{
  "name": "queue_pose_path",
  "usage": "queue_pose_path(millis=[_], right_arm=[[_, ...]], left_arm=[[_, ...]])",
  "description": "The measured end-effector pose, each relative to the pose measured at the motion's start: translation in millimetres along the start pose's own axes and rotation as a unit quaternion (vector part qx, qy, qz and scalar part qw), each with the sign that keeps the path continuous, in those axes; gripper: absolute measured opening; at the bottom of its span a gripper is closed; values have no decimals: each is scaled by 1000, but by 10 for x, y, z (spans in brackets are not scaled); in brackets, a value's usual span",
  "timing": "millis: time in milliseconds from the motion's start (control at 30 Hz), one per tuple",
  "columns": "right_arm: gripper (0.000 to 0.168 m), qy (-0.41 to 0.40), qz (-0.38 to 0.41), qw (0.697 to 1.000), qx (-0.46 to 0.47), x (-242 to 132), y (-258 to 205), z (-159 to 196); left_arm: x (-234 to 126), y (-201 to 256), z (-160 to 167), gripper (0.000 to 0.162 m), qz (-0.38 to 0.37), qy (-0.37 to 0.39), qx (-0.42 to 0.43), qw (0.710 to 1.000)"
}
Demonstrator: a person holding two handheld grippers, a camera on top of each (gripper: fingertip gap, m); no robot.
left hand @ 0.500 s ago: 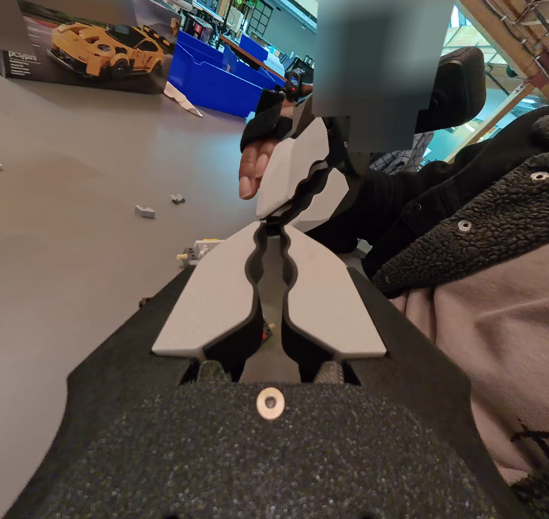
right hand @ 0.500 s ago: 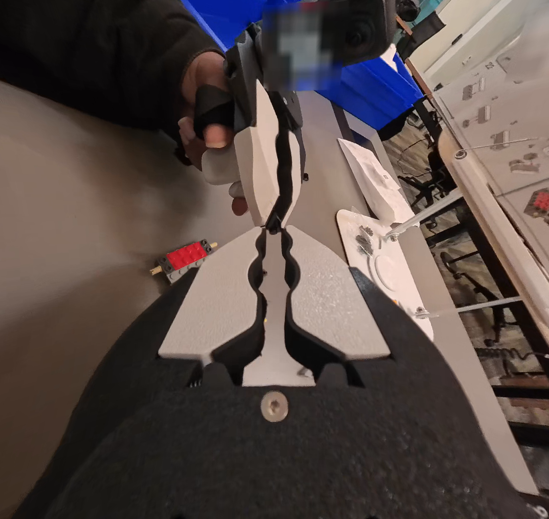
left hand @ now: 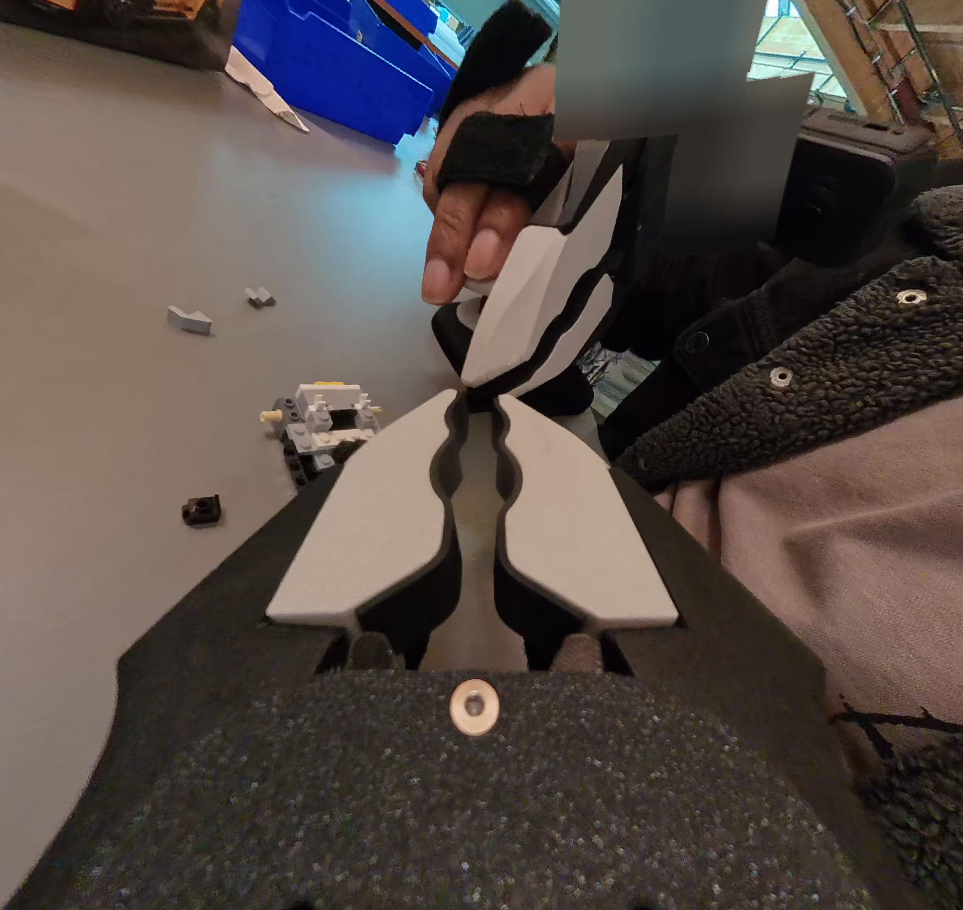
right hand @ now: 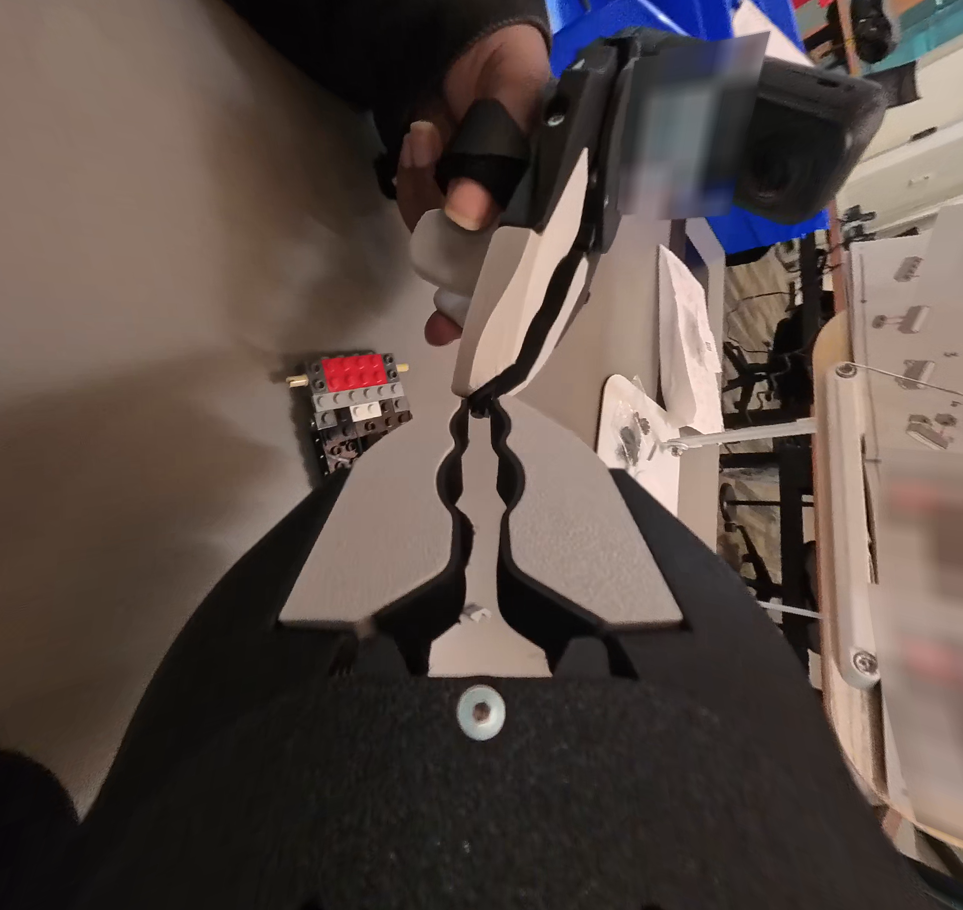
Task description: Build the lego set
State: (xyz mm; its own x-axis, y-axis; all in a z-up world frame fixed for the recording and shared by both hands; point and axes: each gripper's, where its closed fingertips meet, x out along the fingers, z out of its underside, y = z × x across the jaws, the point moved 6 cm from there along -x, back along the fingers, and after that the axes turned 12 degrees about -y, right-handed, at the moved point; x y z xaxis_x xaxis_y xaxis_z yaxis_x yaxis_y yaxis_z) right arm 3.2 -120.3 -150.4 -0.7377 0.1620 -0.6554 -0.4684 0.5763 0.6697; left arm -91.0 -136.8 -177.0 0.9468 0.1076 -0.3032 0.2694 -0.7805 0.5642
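My left gripper (left hand: 477, 401) and my right gripper (right hand: 477, 408) meet tip to tip above the grey table. Both are shut on one small black piece (right hand: 477, 406), mostly hidden between the tips. The right gripper (left hand: 487, 382) comes down from above in the left wrist view. The left gripper (right hand: 475, 392) does the same in the right wrist view. The part-built lego model (left hand: 323, 429) lies on the table left of the tips. Its red bricks show in the right wrist view (right hand: 354, 372).
Two loose grey pieces (left hand: 188, 320) (left hand: 259, 296) and a black piece (left hand: 200, 510) lie on the table. A white tray (right hand: 646, 484) with small parts and an instruction sheet (right hand: 688, 322) are to the right. Blue bins (left hand: 323, 51) and the set's box (left hand: 104, 4) stand at the back. My two grippers' fingertips are within a few centimetres of each other.
Both grippers stay joined tip to tip. The cameras have shifted, so more of the lego model shows beside the fingers and the opposite hands appear closer.
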Motion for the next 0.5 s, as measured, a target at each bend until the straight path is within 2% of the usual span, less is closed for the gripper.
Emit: queue_pose_path(millis=[33,333,500], right_arm=[[7,-3,-11,1000,-5,-3,-2,-1],[7,-21,-60,997,-49,-10,39,-11],[7,-13,-62,997,-48,-6,41,-28]], left_arm=[[10,0,6,8,4,-3,-4,1000],[29,7,17,16,18,-8,-14,1000],[26,5,15,9,25,-4,-21,999]])
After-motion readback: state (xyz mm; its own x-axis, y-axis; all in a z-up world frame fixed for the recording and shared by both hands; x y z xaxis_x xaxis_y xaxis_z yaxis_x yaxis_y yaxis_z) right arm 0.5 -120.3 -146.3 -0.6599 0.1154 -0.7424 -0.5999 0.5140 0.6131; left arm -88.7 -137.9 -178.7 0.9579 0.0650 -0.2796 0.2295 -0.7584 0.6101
